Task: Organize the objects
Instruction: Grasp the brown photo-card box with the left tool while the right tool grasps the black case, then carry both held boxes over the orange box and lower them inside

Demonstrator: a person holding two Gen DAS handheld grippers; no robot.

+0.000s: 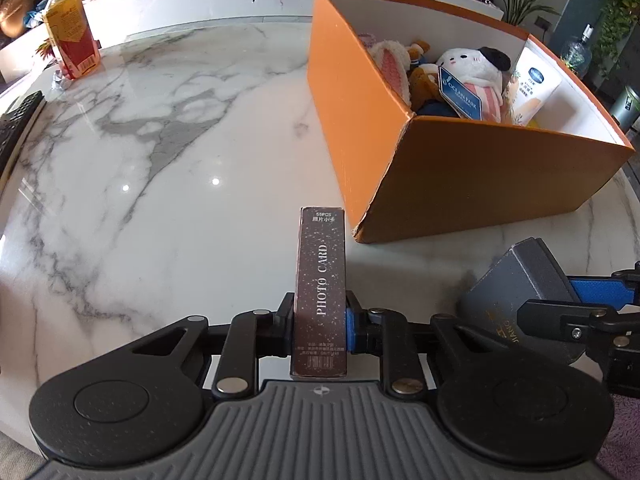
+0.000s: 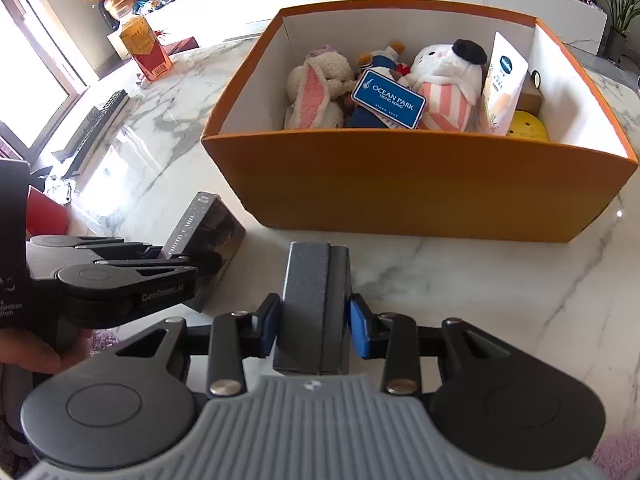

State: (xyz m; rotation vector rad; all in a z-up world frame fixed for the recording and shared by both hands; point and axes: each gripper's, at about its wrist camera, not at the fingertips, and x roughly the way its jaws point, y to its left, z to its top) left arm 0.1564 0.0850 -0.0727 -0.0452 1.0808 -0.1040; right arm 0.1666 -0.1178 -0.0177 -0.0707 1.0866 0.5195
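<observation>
My left gripper [image 1: 320, 326] is shut on a dark brown "PHOTO CARD" box [image 1: 321, 288], held upright on edge just above the marble table [image 1: 160, 200]. My right gripper [image 2: 314, 330] is shut on a grey box [image 2: 316, 304]. That grey box also shows at the right of the left wrist view [image 1: 516, 300], and the photo card box shows at the left of the right wrist view [image 2: 208, 236]. An open orange box [image 2: 400, 184] stands beyond both grippers. It holds plush toys [image 2: 444, 84], an "Ocean Park" tag [image 2: 388, 100], a white tube and a yellow item.
An orange-red drink carton [image 1: 72, 36] stands at the table's far left. A black keyboard [image 1: 16, 128] lies at the left edge. A white counter with clutter runs behind the table, and plants stand at the far right.
</observation>
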